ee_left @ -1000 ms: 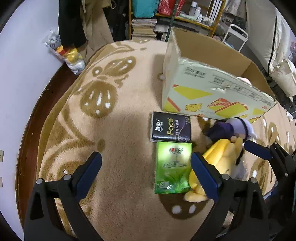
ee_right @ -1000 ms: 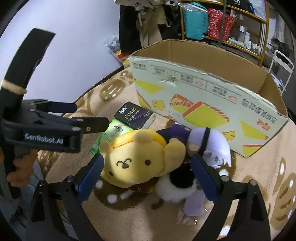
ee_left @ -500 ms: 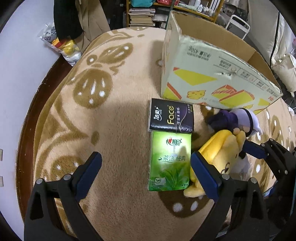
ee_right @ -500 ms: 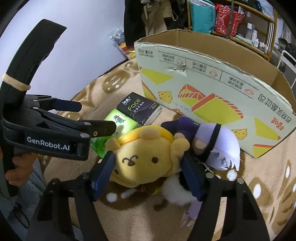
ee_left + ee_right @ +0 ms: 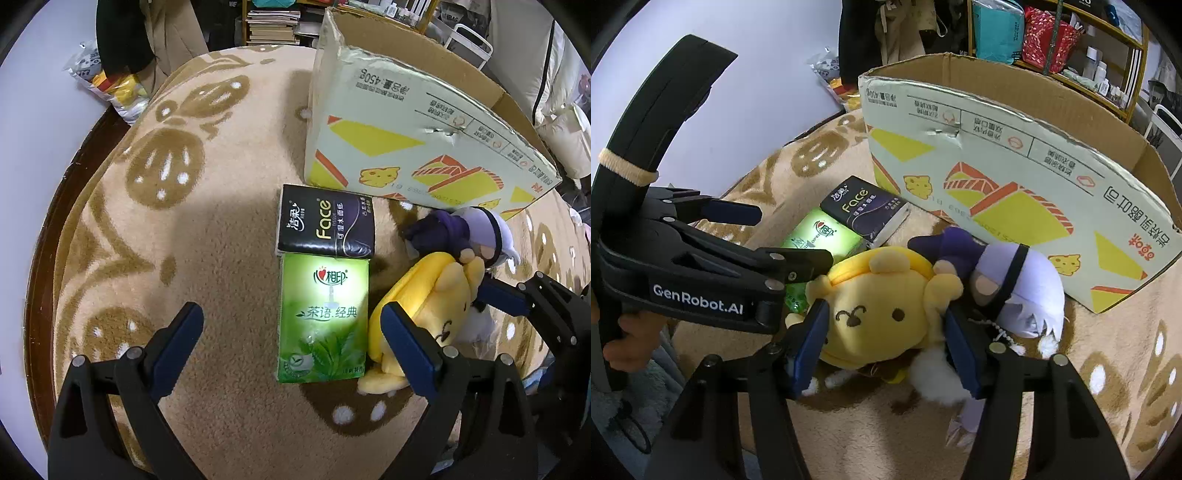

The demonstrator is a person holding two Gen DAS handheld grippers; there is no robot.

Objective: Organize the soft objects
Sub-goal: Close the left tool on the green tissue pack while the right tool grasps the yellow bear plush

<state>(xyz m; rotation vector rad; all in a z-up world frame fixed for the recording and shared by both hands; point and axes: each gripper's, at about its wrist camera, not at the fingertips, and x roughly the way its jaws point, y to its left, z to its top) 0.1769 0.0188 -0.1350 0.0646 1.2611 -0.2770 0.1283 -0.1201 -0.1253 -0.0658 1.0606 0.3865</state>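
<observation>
Right tongs (image 5: 882, 338): clamped on the yellow dog plush (image 5: 877, 314), one blue pad against each side of its head. The plush lies face up on the patterned blanket (image 5: 1108, 387) covering the counter, near the counter's front edge.

Left tongs (image 5: 291, 332): released, spread wide above the green tissue pack (image 5: 323, 317), gripping nothing. In the right wrist view the same tongs reach in from the left above that pack.

Green tissue pack: flat on the blanket, its far end touching the black Face tissue pack (image 5: 327, 226). Its right edge lies just beside the yellow plush.

Black Face tissue pack: flat on the blanket, just in front of the near left corner of the cardboard box (image 5: 424, 147).

Purple-and-white plush doll (image 5: 1008, 286): lying on the blanket, touching the yellow plush on its right side and close to the front wall of the box. A bead chain hangs by its white hair, next to the right pad.

Cardboard box: open-topped, standing upright on the blanket toward the back of the counter. Its contents cannot be seen.

Behind the counter: stacked books (image 5: 273, 27) on shelving.
</observation>
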